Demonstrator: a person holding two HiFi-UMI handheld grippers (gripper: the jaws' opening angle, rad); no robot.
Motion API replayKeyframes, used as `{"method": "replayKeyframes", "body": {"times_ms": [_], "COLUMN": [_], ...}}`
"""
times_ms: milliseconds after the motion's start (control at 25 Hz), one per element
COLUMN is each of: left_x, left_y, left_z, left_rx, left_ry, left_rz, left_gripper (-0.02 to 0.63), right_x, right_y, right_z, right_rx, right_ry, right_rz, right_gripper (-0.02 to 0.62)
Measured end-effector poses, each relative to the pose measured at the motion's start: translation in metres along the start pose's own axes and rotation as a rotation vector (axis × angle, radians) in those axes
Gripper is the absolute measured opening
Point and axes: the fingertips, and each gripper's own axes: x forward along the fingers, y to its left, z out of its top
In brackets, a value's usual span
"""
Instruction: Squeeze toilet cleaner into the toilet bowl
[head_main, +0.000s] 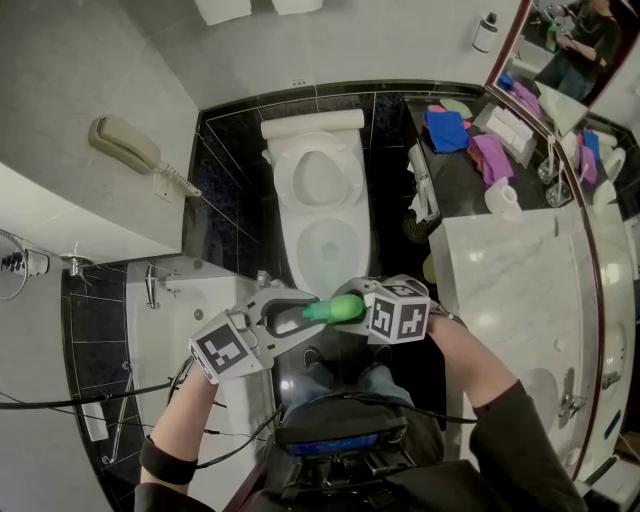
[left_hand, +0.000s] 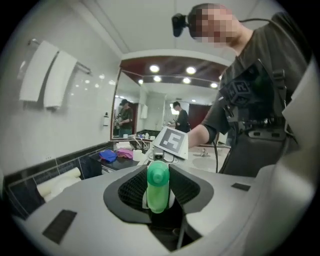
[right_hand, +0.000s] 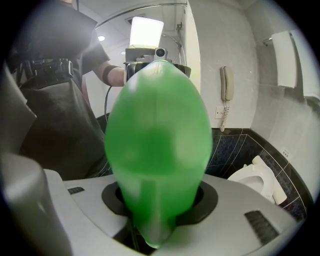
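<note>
The left gripper (head_main: 300, 314) is closed on the cap end of the toilet cleaner bottle (head_main: 338, 308). In the left gripper view its two black pads (left_hand: 131, 189) sit tight on both sides of the green cap, which points toward the camera. The right gripper (head_main: 358, 306) holds the same bottle by its body. In the right gripper view the round green body (right_hand: 157, 140) fills the middle of the picture, and its narrower lower part is pressed between the jaws. In the head view the bottle lies almost level in the air between the two grippers, with the cap toward the person's left, and the marker cubes of both grippers stand just beside it. The bottle is not over the water. It is held just in front of the front rim of the toilet bowl (head_main: 328, 245), between the bowl and the person's body. The toilet is white, its lid (head_main: 318, 175) is raised against the tank (head_main: 312, 125), and it stands on a black tiled floor (head_main: 230, 170). In the right gripper view the toilet (right_hand: 260, 175) shows low at the right edge. A wall telephone (head_main: 125, 143) hangs on the pale wall to the left of the toilet. A white bathtub (head_main: 200, 300) with a chrome tap is near the left gripper. To the right of the toilet a dark shelf carries a blue cloth (head_main: 446, 130), a pink cloth (head_main: 490, 155) and a toilet paper roll (head_main: 500, 195). Nearer to the person is a marble counter (head_main: 500, 260), and a mirror (head_main: 560, 60) is in the upper right corner. White towels (left_hand: 47, 75) hang high on the wall in the left gripper view.
</note>
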Motion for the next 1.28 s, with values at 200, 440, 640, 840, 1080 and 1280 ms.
{"method": "replayKeyframes", "body": {"times_ms": [200,440,640,840,1080,1280], "left_x": [0.0,0.002,0.005,-0.004,-0.005,-0.002], "left_y": [-0.014,-0.021,-0.022,-0.003,0.012,0.011], "left_z": [-0.007,-0.015,-0.014,-0.002,-0.02,-0.021], "left_rx": [0.366,0.598,0.497,-0.012,-0.715,-0.754], "left_ry": [0.093,0.178,0.151,-0.068,-0.153,-0.145], "left_rz": [-0.026,-0.024,-0.005,0.018,-0.038,-0.047], "left_gripper": [0.12,0.121,0.228,0.433,0.379,0.363], "right_x": [0.002,0.004,0.004,0.004,0.005,0.005], "right_y": [0.014,0.025,0.024,0.018,0.013,0.013], "right_z": [0.003,0.004,0.003,-0.002,-0.008,-0.001], "right_rx": [0.002,0.028,0.038,0.022,0.009,0.003], "right_ry": [-0.012,-0.038,-0.041,-0.011,0.015,0.009], "right_rz": [0.073,0.122,0.119,0.077,0.053,0.058], "right_gripper": [0.186,0.186,0.186,0.186,0.186,0.186]}}
